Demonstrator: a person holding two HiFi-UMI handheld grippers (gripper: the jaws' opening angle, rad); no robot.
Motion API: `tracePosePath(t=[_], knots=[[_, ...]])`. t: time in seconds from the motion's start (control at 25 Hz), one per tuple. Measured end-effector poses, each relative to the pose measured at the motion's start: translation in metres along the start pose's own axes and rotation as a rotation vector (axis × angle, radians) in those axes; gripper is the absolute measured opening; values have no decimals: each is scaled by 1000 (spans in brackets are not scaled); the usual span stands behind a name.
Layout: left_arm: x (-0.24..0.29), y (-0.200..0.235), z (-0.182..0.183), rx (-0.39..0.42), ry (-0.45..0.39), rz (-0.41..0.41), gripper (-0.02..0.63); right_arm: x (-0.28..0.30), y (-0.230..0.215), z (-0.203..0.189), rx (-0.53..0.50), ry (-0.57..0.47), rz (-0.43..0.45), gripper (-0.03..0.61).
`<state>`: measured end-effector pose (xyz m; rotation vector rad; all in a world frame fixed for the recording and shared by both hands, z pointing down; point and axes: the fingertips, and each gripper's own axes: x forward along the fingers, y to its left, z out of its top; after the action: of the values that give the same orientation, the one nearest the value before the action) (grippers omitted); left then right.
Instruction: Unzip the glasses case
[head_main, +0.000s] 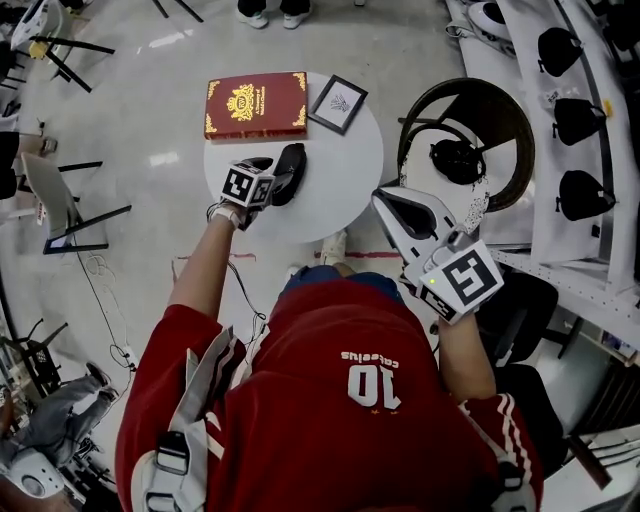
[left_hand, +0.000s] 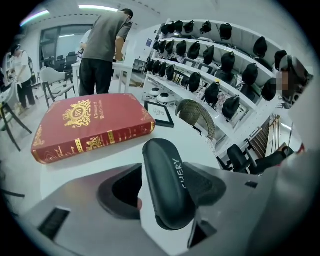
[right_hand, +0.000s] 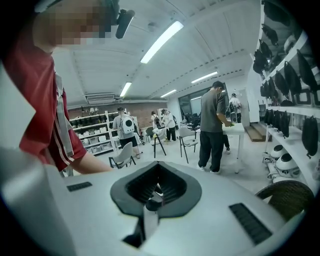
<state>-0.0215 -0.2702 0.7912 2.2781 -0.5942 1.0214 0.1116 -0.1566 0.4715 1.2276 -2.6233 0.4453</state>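
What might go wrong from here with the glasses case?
The left hand-held gripper straddles the glasses case unevenly with open jaws, so closing may skid it across the table. No view shows the zipper pull; the grip might cover it. The right hand-held gripper hangs beside the table, steadying nothing.

Low in the middle of the left gripper view, the black oval hard-shell glasses case (left_hand: 167, 200) bears white capitals along its side. "UERY" can be read, and the start of the word is hidden. In the lower middle of the head view, the back of the person's red jersey shirt (head_main: 300, 420) carries a large white "10", seen upside down. The smaller white word beside it is unclear. The gold lettering on the red hardcover book (head_main: 257, 105), at upper middle, is too small to read.
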Motion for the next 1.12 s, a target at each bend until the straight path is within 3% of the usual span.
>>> tracePosePath(t=[0.36, 0.56, 1.12], knots=[[19, -9, -5, -64, 38, -60, 328, 1, -10, -7, 20, 15, 4, 12], [33, -21, 3, 2, 62, -63, 333, -1, -14, -10, 34, 16, -4, 12], [57, -43, -6, -9, 155, -16, 350, -5, -29, -17, 61, 13, -27, 12]])
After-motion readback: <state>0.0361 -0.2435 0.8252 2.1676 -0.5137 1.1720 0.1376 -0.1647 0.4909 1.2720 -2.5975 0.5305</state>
